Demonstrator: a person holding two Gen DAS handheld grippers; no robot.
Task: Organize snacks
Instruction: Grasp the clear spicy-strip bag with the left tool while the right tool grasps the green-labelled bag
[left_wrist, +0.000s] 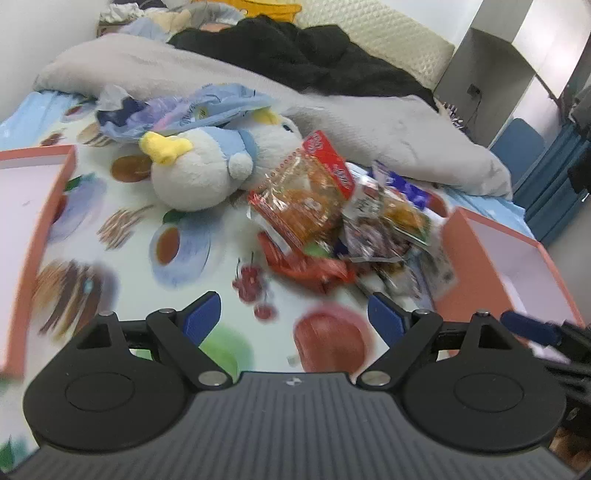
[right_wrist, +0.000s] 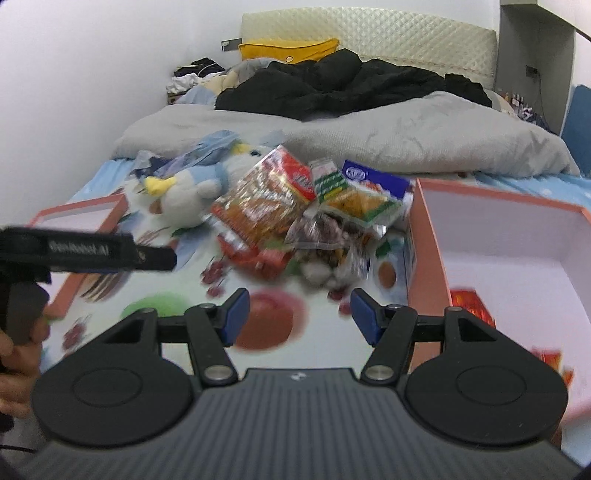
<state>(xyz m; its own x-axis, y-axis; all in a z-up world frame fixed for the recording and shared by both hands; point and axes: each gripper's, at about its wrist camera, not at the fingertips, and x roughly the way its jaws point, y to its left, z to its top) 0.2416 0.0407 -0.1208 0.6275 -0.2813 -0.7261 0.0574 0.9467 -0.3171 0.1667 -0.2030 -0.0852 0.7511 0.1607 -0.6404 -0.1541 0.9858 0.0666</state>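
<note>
Both black blue-padded tools, left (left_wrist: 294, 317) and right (right_wrist: 300, 317), hang released above the fruit-print bedsheet (left_wrist: 207, 295). Crinkly snack packets (right_wrist: 295, 218) lie heaped between two orange-walled cardboard boxes (right_wrist: 428, 236).

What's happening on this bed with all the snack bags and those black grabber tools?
A person is sorting snacks with a two-finger gripper in each hand. Both the left gripper and the right gripper are open and empty, poised over the printed sheet just short of the pile of snack packets. An orange box sits right of the pile and already holds a red packet; another orange box lies to the left. A plush penguin rests beside the pile.
</note>
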